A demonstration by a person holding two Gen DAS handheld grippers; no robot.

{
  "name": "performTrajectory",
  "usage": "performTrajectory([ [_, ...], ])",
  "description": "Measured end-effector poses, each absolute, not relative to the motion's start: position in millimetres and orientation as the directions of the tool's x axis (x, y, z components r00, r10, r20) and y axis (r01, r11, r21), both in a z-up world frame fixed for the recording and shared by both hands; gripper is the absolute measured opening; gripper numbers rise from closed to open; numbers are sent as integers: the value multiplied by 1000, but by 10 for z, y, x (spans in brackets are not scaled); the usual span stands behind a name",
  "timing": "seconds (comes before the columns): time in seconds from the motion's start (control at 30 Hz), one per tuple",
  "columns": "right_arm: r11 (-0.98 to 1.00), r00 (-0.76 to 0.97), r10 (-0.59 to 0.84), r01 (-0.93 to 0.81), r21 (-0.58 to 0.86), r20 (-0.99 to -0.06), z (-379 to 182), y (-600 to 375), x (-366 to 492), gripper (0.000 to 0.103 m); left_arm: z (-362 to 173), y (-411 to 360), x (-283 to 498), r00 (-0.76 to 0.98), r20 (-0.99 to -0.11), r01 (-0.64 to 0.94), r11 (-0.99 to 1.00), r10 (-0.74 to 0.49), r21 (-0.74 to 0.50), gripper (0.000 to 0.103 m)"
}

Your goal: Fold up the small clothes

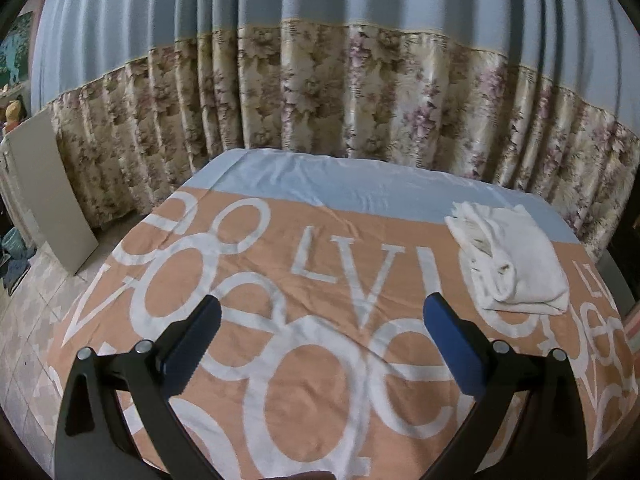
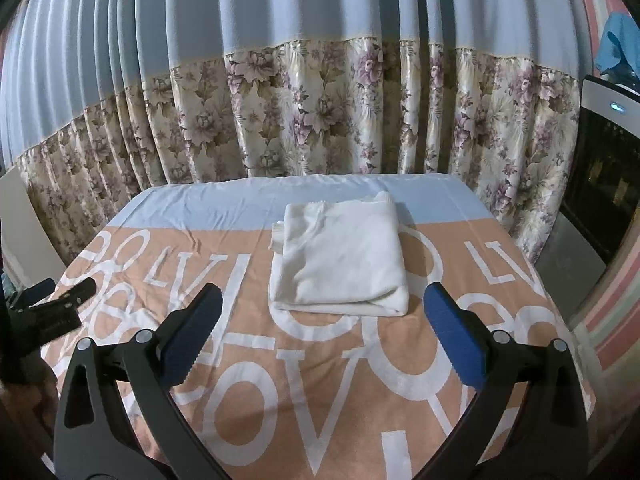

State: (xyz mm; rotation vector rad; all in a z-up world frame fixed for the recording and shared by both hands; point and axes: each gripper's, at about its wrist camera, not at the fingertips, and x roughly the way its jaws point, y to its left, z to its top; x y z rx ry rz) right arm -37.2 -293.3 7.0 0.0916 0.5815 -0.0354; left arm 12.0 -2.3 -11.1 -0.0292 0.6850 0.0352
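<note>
A sheet [image 2: 248,360] in peach with big white letters covered the flat surface, and a pale blue band ran along its far edge. Behind it hung a pleated curtain [image 2: 320,120], plain blue up top, flowers in cream and purple below. Off to the left, a pale board [image 1: 52,196] leaned on the tiled floor [image 1: 28,312]. Over on the right stood a dark cabinet [image 2: 604,176] with a small light on its white top, blue cloth [image 2: 616,44] above it, and a pink striped wall [image 2: 616,320] beside it.
</note>
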Motion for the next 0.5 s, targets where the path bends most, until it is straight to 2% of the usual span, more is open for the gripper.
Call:
performTrajectory([
  [0.5,995,827,-23,74,70,-562,-15,-2975,-334,100,-129,113,157,769,-639,-56,998,17,-41,101],
])
